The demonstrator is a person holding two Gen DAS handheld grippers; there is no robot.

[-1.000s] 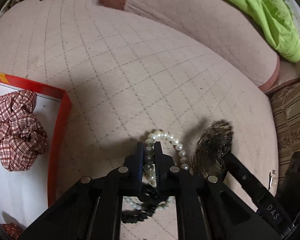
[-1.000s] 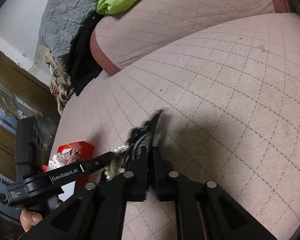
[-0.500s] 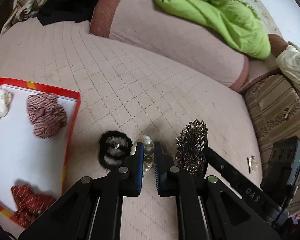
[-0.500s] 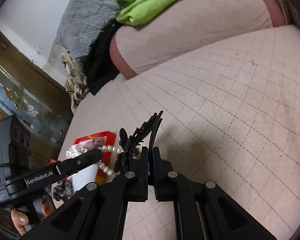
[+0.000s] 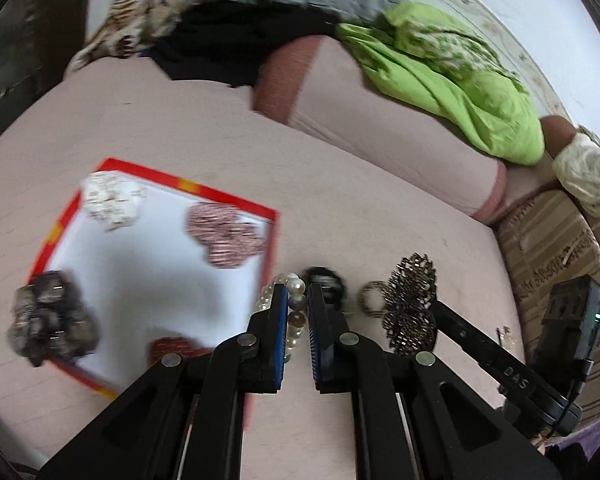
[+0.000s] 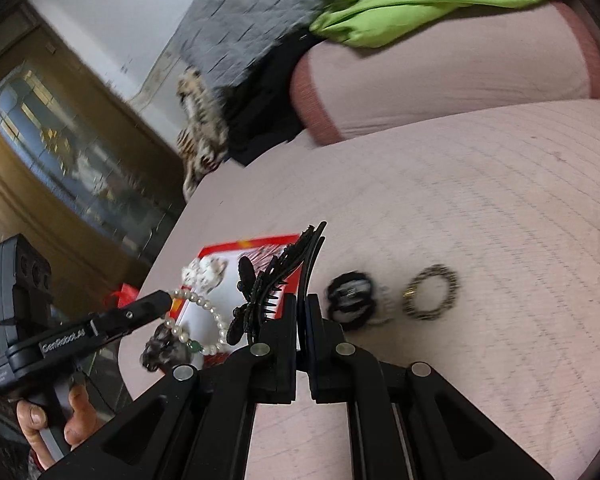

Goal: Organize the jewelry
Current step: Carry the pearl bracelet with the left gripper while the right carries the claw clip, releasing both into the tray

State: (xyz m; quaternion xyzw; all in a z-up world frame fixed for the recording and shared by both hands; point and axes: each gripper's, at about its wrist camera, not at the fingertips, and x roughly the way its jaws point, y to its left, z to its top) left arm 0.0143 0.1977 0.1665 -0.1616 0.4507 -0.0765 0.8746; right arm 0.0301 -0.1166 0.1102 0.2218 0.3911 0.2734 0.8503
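Observation:
My left gripper [image 5: 298,294] is shut on a pearl bracelet [image 5: 296,312] and holds it in the air by the right edge of a red-rimmed white box [image 5: 236,201]. The bracelet also hangs from it in the right wrist view [image 6: 204,312]. My right gripper [image 6: 302,300] is shut on a black filigree hair clip [image 6: 268,284], seen as a lacy clip in the left wrist view [image 5: 412,300]. A black scrunchie [image 6: 350,300] and a speckled hair band [image 6: 432,292] lie on the pink quilted bed.
The box holds a plaid scrunchie [image 5: 224,236], a white one [image 5: 110,200], a dark one [image 5: 52,320] and a red one [image 5: 172,346]. A pink bolster [image 5: 380,120], green cloth [image 5: 460,80] and dark clothes [image 5: 236,40] lie at the back. A striped cushion [image 5: 548,248] is at right.
Both grippers have risen off the bed with their items. The left one with the pearl bracelet has moved left toward the box, which now fills more of its view.

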